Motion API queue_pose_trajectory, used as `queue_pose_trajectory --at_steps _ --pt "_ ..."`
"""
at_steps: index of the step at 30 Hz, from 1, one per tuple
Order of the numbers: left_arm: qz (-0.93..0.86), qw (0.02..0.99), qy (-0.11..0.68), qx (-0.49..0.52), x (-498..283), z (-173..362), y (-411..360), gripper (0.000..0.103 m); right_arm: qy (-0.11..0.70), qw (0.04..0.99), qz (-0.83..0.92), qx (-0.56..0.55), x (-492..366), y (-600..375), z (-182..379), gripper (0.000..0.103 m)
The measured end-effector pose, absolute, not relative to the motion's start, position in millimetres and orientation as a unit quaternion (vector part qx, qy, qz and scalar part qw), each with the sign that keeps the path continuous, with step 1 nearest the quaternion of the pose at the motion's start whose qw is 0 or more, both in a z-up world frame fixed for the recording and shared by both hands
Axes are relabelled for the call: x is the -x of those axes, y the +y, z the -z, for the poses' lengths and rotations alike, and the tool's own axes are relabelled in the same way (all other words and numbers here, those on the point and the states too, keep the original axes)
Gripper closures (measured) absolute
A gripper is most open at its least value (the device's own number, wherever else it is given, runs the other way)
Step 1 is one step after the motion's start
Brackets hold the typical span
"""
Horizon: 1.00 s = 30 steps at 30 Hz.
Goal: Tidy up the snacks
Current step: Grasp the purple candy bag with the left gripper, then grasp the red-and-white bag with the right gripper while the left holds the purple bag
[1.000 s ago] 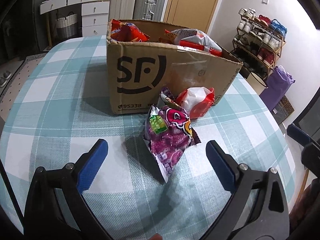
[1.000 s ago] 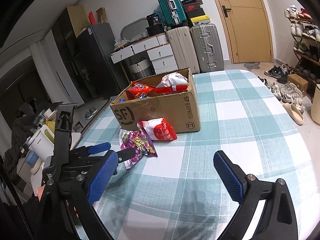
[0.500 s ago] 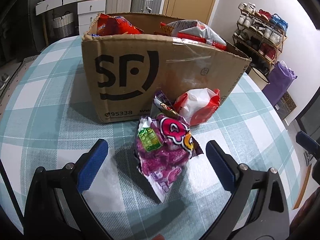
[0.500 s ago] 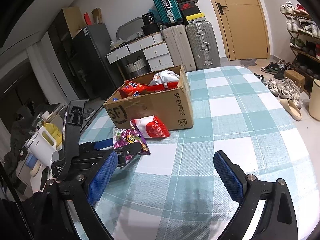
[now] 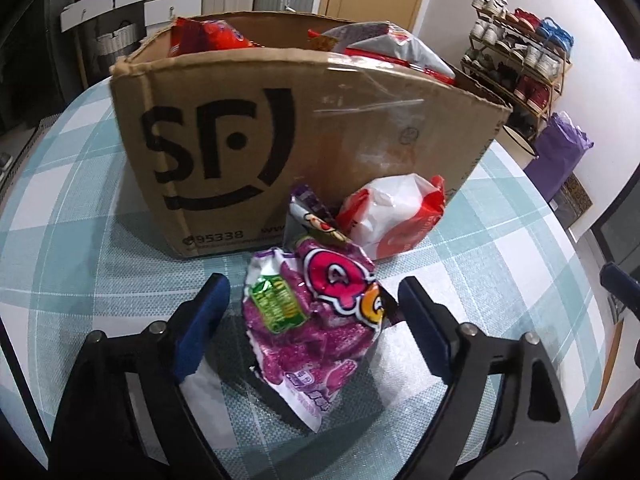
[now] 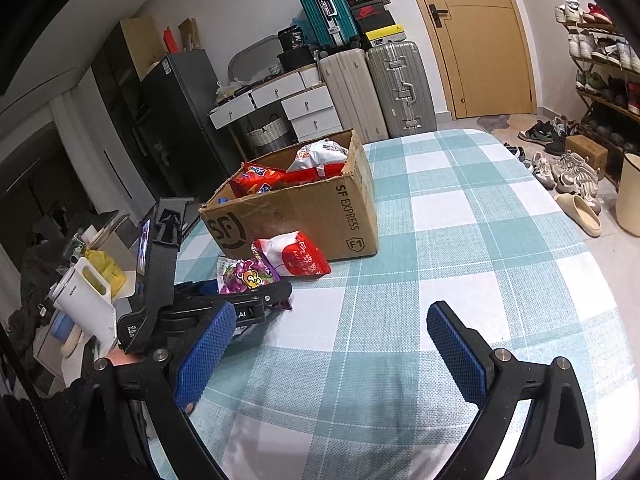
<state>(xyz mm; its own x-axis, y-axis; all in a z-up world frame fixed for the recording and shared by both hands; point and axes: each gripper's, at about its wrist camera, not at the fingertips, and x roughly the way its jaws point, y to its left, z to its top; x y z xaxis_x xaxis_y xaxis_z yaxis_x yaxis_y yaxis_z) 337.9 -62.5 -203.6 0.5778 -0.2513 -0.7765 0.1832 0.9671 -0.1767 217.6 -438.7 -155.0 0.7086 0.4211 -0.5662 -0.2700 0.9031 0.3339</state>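
Table under teal-and-white checked cloth [image 6: 460,216]. White walls. Wooden door [image 6: 480,36] at far wall. Two upright suitcases [image 6: 380,92] beside white drawer unit [image 6: 296,108]; woven basket [image 6: 268,134] below. Shoe rack [image 5: 520,60] at right, loose shoes [image 6: 560,164] on tiled floor.

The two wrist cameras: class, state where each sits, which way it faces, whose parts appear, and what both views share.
Left wrist: on the left claw, low, facing the purple snack bag and cardboard box; its blue fingers show.
Right wrist: on the right claw, farther back, facing across the checked table; the left claw appears too.
Shared: box, purple bag, red-white bag.
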Motion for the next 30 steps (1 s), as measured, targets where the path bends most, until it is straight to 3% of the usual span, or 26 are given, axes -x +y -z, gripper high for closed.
queue_pose_trajectory --at_steps 4,14,16,30 --pt "0.13 0.886 0.442 0.043 -341 203 -68 0.036 0.332 0.917 -0.19 -0.114 -217 -439 155 0.005" --pt "0.148 0.888 0.432 0.047 -344 202 -70 0.052 0.327 0.918 -0.193 -0.112 -215 -437 154 0.005" --pt "0.147 0.892 0.425 0.051 -343 200 -68 0.062 0.328 0.918 -0.194 -0.111 -214 -436 154 0.005" --pt "0.161 0.891 0.423 0.047 -325 196 -59 0.066 0.325 0.919 -0.194 -0.112 -210 -433 152 0.005"
